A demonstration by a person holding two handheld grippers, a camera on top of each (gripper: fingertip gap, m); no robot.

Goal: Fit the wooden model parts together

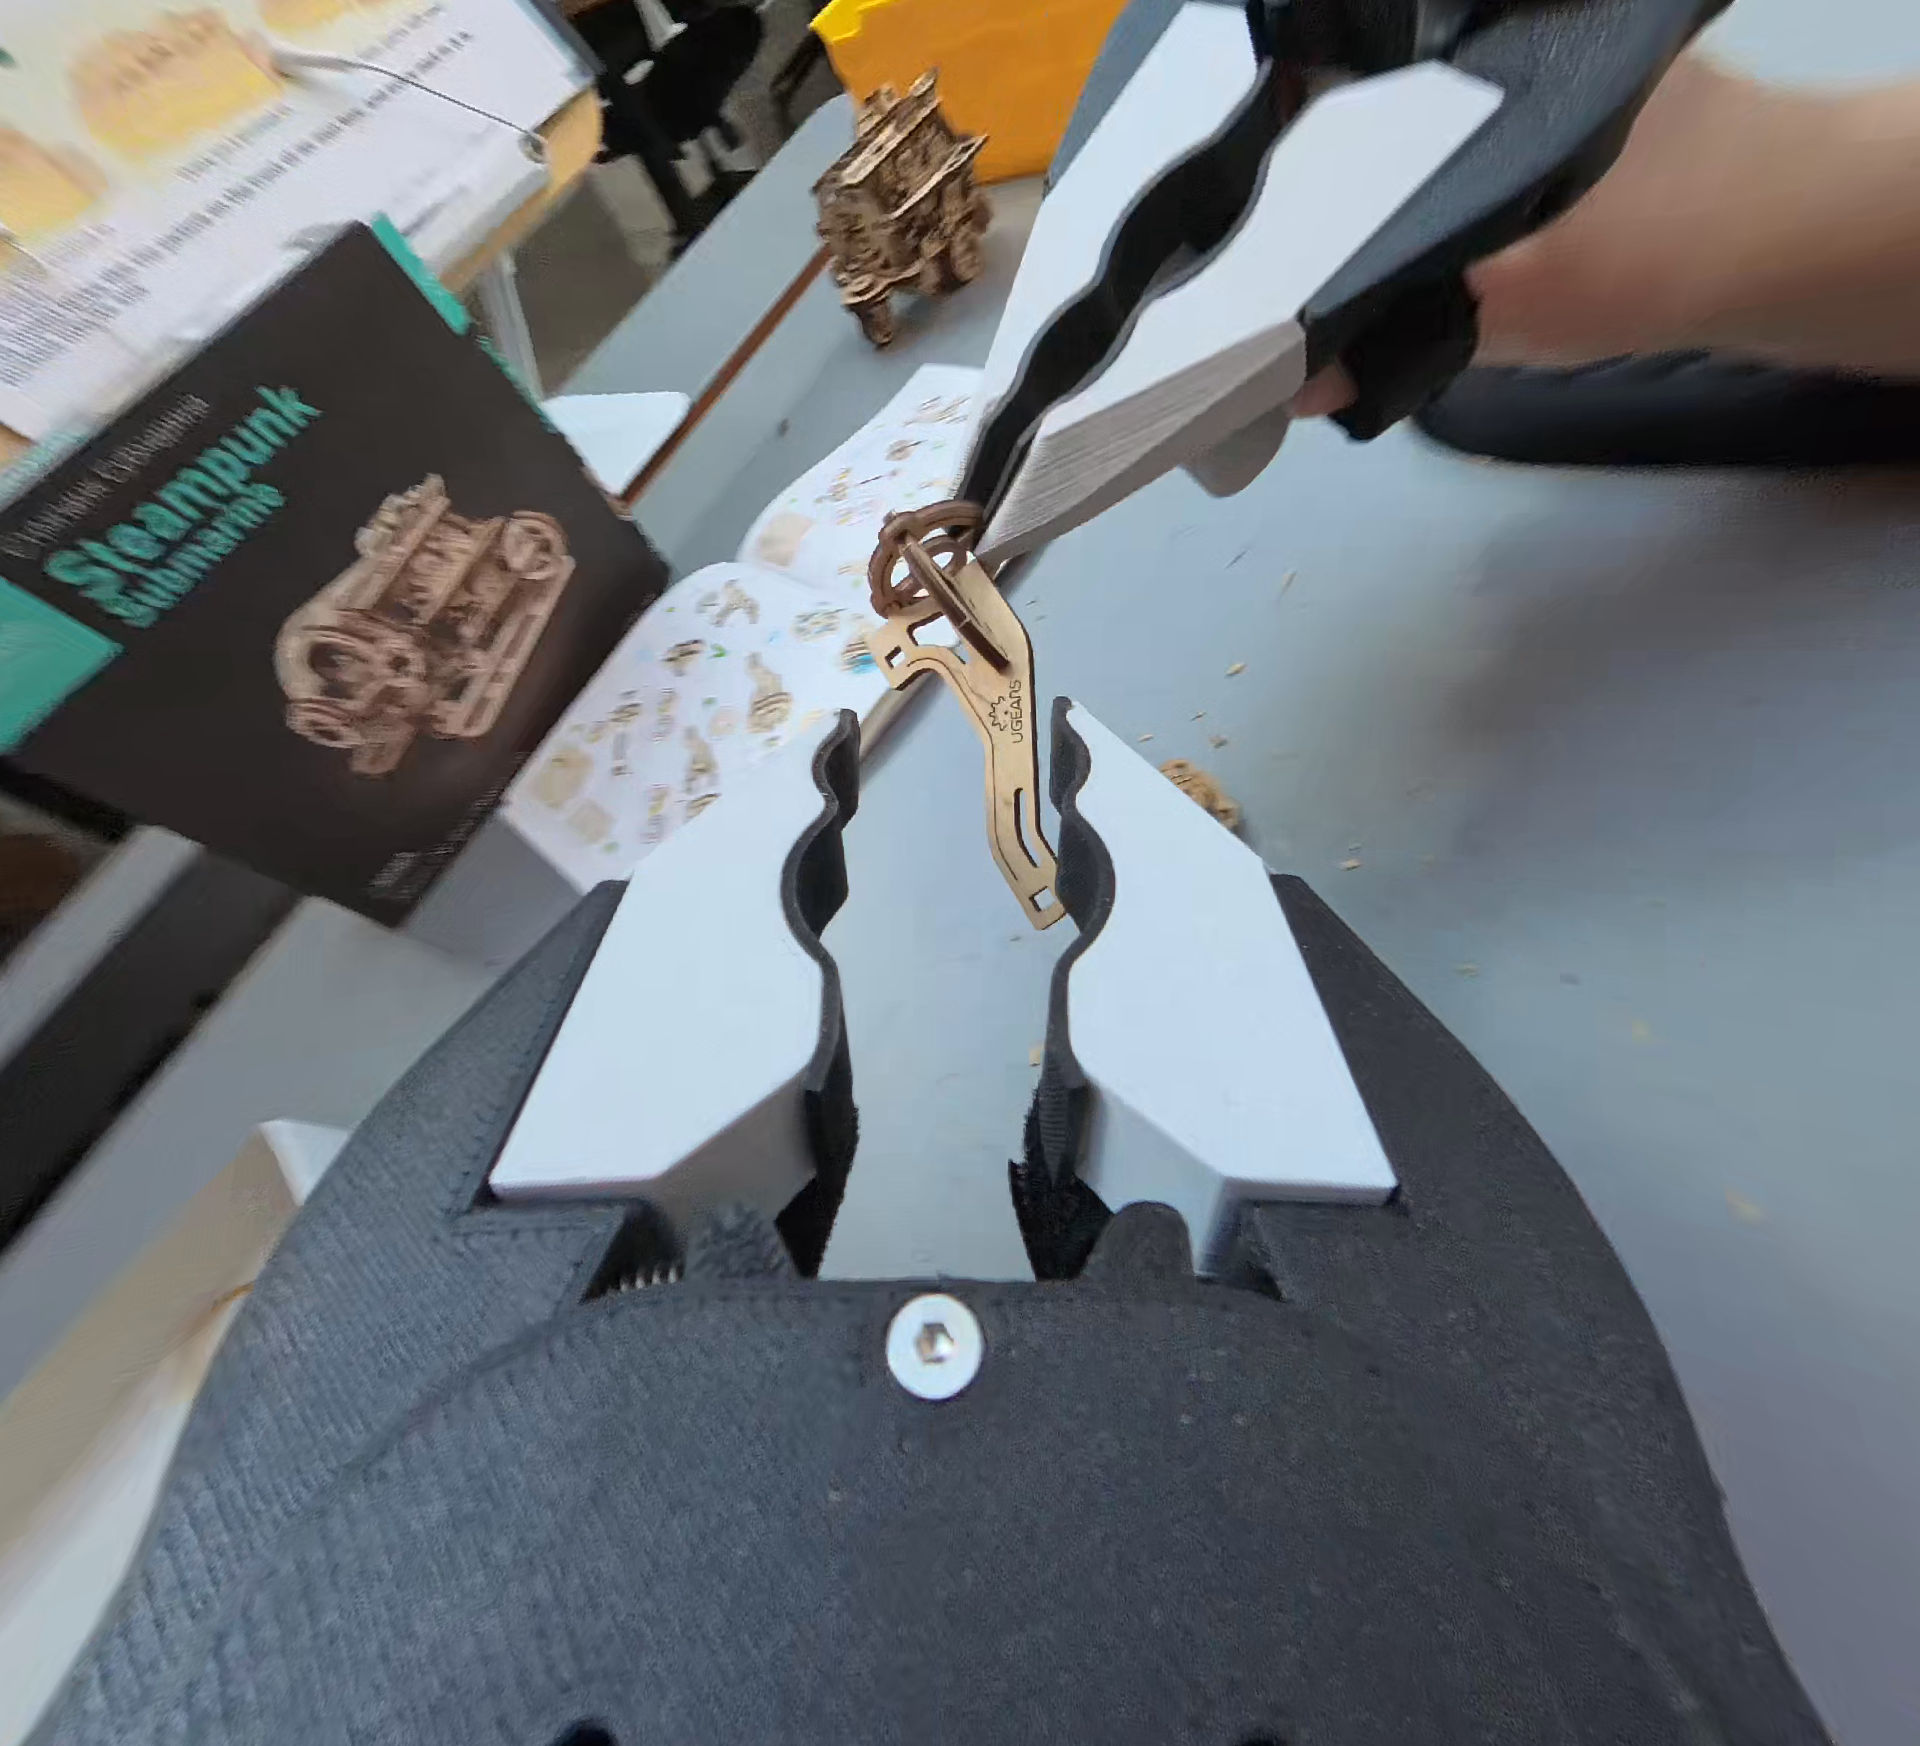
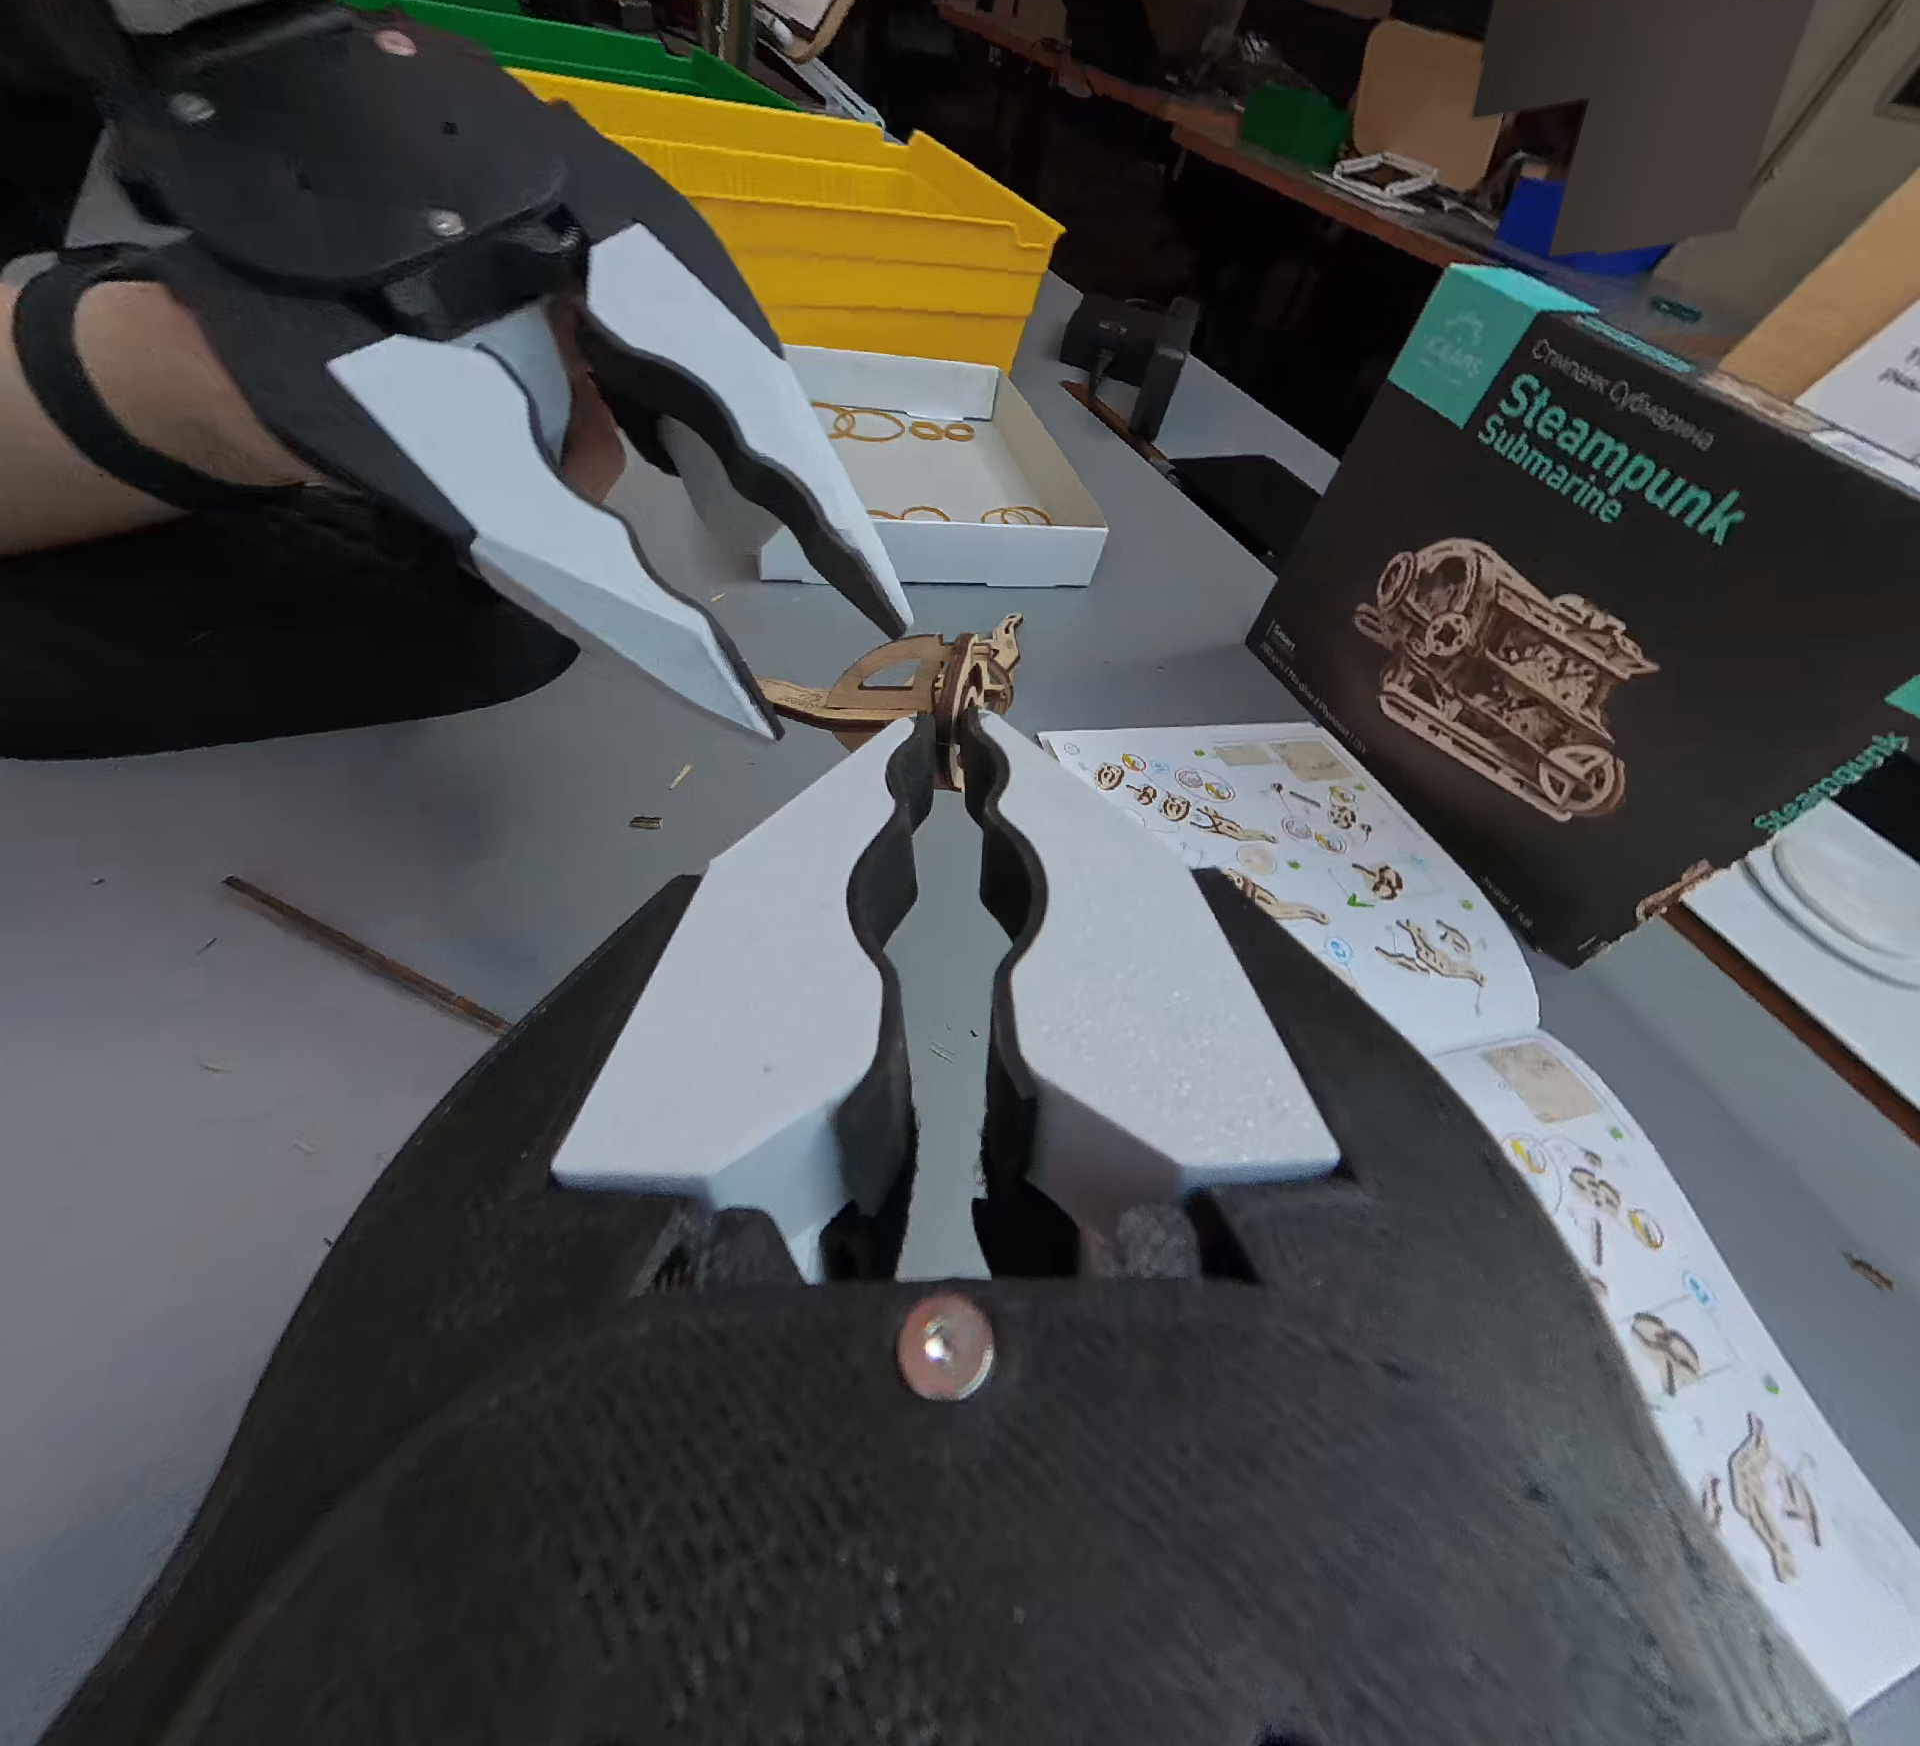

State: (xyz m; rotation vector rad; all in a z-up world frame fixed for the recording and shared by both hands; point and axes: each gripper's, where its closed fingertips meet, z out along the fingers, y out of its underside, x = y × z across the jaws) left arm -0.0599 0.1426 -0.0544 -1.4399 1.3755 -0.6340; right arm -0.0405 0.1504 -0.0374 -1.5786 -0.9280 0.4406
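A small wooden assembly (image 1: 1003, 709) hangs in the air: a long flat arm with a dark ring part (image 1: 914, 553) at its top. My right gripper (image 1: 982, 533) is shut on the ring end. In the right wrist view my right gripper (image 2: 948, 730) pinches the round wooden part (image 2: 951, 709), with the arm (image 2: 821, 694) pointing away to the left. My left gripper (image 1: 956, 720) is open. The arm stands between its pads, its lower end close to the right pad (image 1: 1081, 823) and far from the left pad. My left gripper also shows in the right wrist view (image 2: 831, 680), open astride the arm.
The grey table (image 1: 1455, 761) carries wood chips and a small wooden piece (image 1: 1200, 787). A dark kit box (image 2: 1558, 595) and an open instruction booklet (image 2: 1299, 865) lie right. A white tray of rubber bands (image 2: 966, 491), yellow bins (image 2: 831, 242) and a finished wooden model (image 1: 899, 210) stand behind.
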